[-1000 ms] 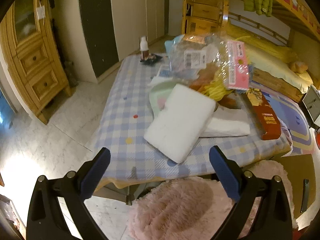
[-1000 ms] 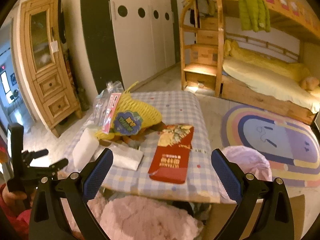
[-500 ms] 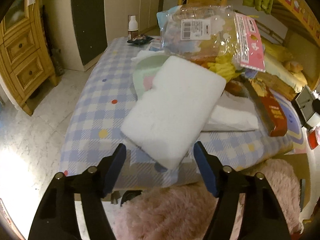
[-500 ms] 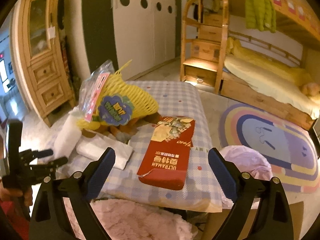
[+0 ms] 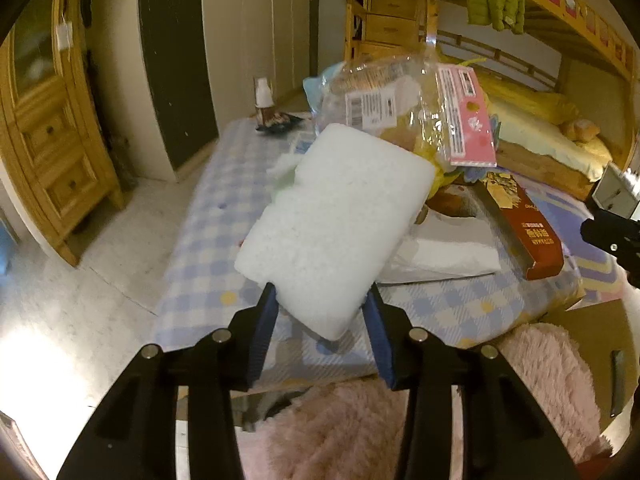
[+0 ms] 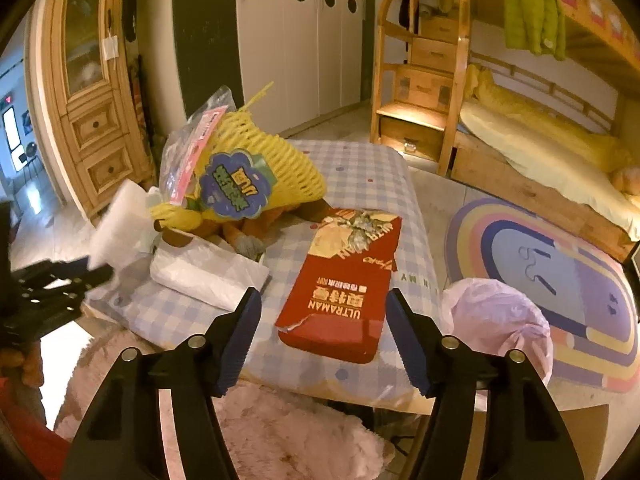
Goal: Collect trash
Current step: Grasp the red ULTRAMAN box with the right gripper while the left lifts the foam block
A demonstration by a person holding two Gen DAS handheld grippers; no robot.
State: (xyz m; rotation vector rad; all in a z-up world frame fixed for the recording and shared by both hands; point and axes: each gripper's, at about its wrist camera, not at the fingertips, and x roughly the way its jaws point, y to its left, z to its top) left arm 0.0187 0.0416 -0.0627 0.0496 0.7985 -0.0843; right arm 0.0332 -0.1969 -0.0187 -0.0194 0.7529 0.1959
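A white foam block [image 5: 340, 216] lies tilted on the pile of trash on the checked table [image 5: 204, 216]. My left gripper [image 5: 322, 320] has its jaws closing, and both blue pads touch the sides of the block's near corner. In the right wrist view the foam block [image 6: 116, 224] is blurred above the left gripper [image 6: 52, 284]. A flat red Ultraman packet [image 6: 344, 280] lies on the table's near right part. My right gripper [image 6: 324, 336] is over its near end with the jaws closing; gaps remain between the pads and the packet.
A yellow foam net [image 6: 256, 176], a clear bag with a pink label [image 5: 400, 96] and a white folded wrapper [image 6: 204, 276] crowd the table's middle. A small bottle [image 5: 264, 96] stands at the far end. A pink plastic bag [image 6: 496, 320] hangs right of the table, and a fluffy pink stool [image 6: 288, 432] sits below.
Both grippers have narrowed. The left one came forward until the foam block's corner sat between its pads. The right one sank toward the near end of the red packet.
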